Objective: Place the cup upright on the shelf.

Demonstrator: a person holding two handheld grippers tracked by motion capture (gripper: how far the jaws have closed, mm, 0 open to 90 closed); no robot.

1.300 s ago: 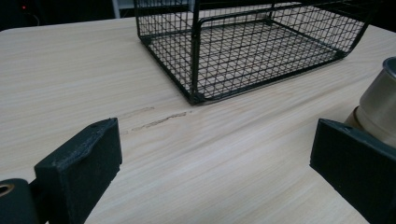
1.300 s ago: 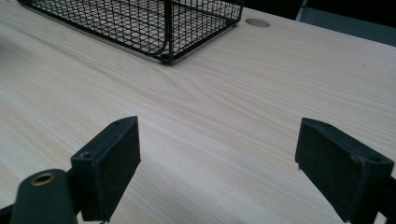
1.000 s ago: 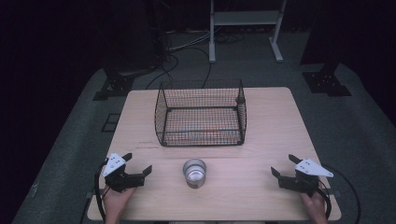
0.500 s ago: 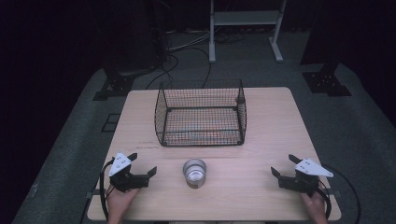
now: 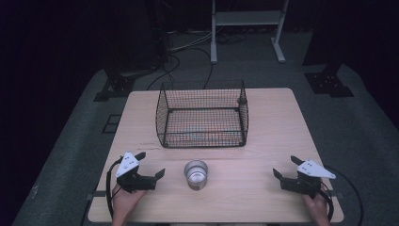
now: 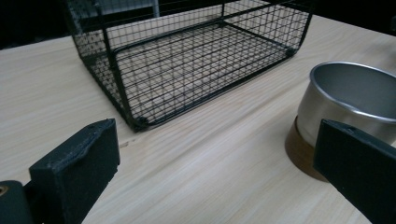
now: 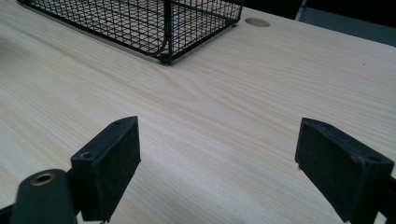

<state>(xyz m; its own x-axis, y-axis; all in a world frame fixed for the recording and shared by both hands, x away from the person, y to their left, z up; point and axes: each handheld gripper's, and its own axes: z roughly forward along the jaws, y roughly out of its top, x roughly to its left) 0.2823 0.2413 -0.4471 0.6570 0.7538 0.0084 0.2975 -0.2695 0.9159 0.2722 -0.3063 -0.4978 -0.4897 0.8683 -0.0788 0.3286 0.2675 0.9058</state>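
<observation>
Dark room all round, cables and a white metal stand [image 5: 247, 28] on the grey floor behind; your work surface was a pale wood table [image 5: 277, 127] with plain grain. Going left to right: your left hand [image 5: 123, 200] came in at the near left corner, holding the left gripper [image 5: 150, 165], grey three-cornered plate on top, cable looping back by the wrist. Its jaws stood wide apart, nothing between them, aimed toward the table's middle. In the left gripper view you had the wood between the two black pads [image 6: 77, 163], the cup's side just past the right-hand pad, apart from it as far as I could tell.

Next, the metal cup [image 5: 195, 173] stood upright near the front edge at the centre, open mouth up, shiny steel with a brown band at its foot visible in the left gripper view [image 6: 348, 109]. It sat just in front of the black wire basket [image 5: 203, 117], not touching it. The basket sat mid-table, open top, nothing seen inside; its near corner showed in both gripper views [image 6: 187, 60] [image 7: 163, 28].

Far right: your right hand [image 5: 317, 207] at the near right corner held the right gripper [image 5: 286, 167], jaws likewise spread wide and gripping nothing, pointing inward toward the cup but well apart from it. In the right gripper view bare wood lay between the pads [image 7: 109, 161], and a small round hole [image 7: 257, 22] in the tabletop showed beyond the basket corner.
</observation>
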